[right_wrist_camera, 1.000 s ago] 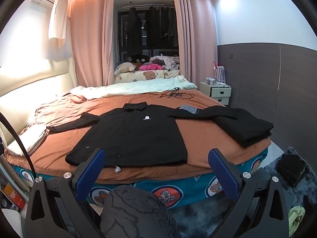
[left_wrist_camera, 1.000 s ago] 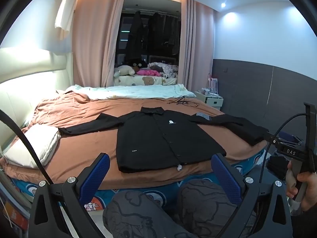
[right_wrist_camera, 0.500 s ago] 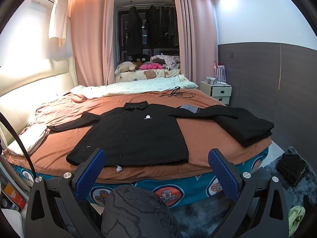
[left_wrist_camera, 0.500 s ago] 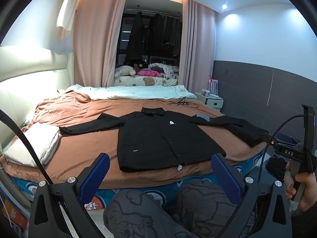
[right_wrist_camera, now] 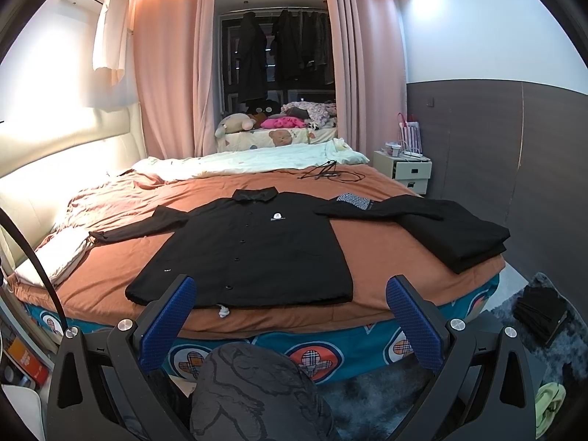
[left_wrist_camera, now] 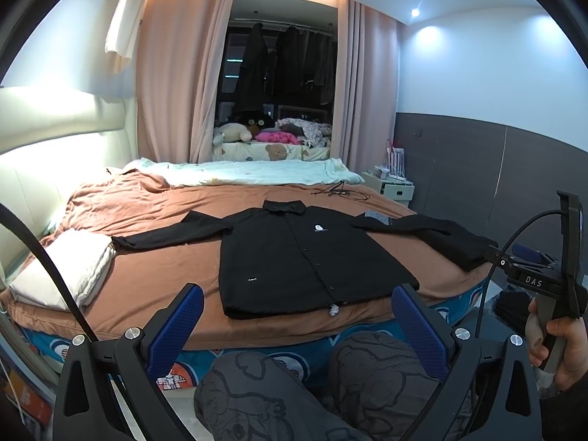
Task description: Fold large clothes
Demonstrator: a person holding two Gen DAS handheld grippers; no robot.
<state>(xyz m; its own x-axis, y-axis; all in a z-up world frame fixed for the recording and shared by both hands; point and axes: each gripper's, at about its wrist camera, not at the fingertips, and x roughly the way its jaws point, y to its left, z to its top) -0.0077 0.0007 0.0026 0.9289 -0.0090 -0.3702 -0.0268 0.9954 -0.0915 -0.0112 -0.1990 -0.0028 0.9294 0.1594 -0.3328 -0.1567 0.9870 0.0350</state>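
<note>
Two tongs, left [left_wrist_camera: 297, 316] and right [right_wrist_camera: 294, 308], gape wide and empty short of the bed [right_wrist_camera: 367, 316], where a black jacket [right_wrist_camera: 250, 253] lies flat, sleeves spread, hem along the near edge, beside folded black clothes [right_wrist_camera: 459, 235] at the right edge.

Warm cove lighting is glowing along the ceiling above the pink floor-length curtains [right_wrist_camera: 165, 73], and a round recessed ceiling spotlight [left_wrist_camera: 415, 12] is glaring on the white wall. The padded cream headboard [left_wrist_camera: 44, 139] is blowing out to near white. The black button-front jacket [right_wrist_camera: 253, 253] is losing detail in shadow. Fisheye distortion is bending both views, with black vignetting at corners. Focus is staying sharp throughout.
</note>
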